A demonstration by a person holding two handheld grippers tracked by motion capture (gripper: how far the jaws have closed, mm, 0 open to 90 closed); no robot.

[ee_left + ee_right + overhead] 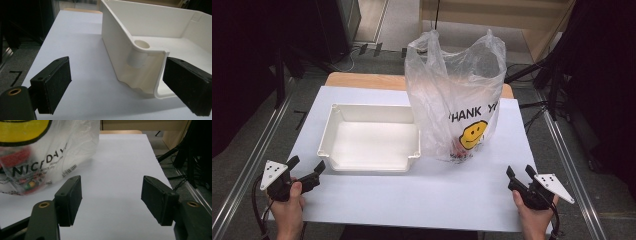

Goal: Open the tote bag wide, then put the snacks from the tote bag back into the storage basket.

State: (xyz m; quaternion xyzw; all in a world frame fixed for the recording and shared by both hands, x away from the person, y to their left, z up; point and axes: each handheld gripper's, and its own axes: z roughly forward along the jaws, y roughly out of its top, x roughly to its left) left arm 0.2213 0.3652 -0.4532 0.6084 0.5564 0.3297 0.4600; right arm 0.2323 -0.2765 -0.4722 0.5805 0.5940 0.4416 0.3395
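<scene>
Both grippers are held wide and empty at the near edge — left (305, 166) by the tray (368, 137), right (519, 172) before the upright bag (457, 100) — presumably poised for unpacking.

plastic bag (457, 100): "THANK Y…", yellow smiley face | right gripper view: "NICE DAY", barcode
</scene>
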